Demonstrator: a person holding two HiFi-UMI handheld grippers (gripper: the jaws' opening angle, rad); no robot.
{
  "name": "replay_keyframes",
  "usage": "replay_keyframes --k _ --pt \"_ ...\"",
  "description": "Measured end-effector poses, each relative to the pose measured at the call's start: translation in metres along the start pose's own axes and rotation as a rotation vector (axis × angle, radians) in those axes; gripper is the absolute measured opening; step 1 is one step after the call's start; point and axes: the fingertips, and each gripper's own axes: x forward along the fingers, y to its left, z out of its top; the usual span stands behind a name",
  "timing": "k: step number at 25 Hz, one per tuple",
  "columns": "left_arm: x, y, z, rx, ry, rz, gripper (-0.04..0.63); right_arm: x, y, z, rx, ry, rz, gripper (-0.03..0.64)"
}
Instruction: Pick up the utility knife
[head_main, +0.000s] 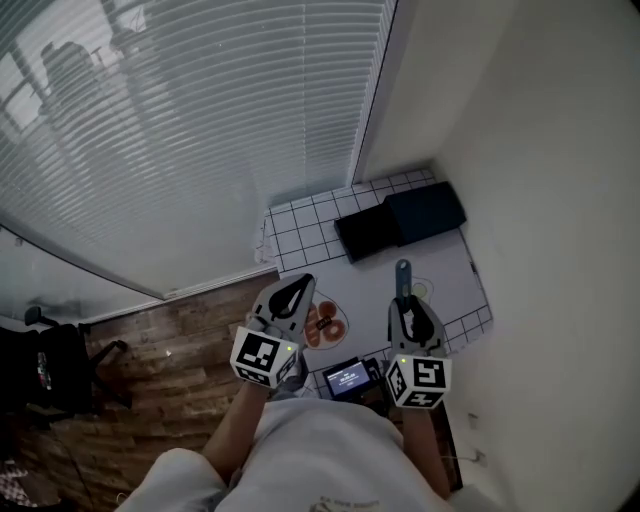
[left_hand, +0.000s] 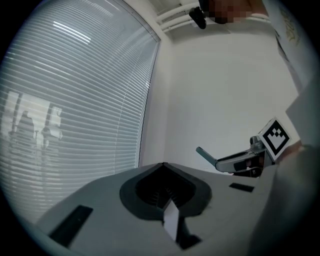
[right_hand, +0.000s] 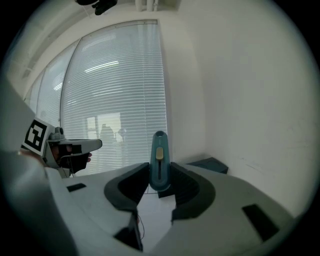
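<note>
The utility knife (right_hand: 159, 150) sits gripped in the right claw (right_hand: 159, 171), its teal body jutting past the tips, held up over the counter (head_main: 300, 225). The left claw (left_hand: 163, 167), over the counter's near edge, is closed and empty.

On my feed, white slatted blinds (head_main: 200, 130) fill the left side, with daylight glowing through them. A plain white wall (head_main: 540, 150) meets them at the corner. Below lie a brown wood-plank floor (head_main: 170, 335), a bench (head_main: 300, 225) with a white, grid-lined top, and what looks like a dark chair (head_main: 50, 385) at far left.
</note>
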Motion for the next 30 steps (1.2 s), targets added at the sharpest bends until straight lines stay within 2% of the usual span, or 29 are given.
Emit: replay_keyframes --k 6,30 --pt "0.000 0.002 0.013 0.019 -0.031 0.004 0.008 0.007 0.005 0.015 -0.016 -0.035 0.017 0.140" --pt "-0.002 0.009 0.019 0.018 -0.049 0.025 0.008 0.008 0.017 0.028 -0.007 -0.075 0.043 0.140"
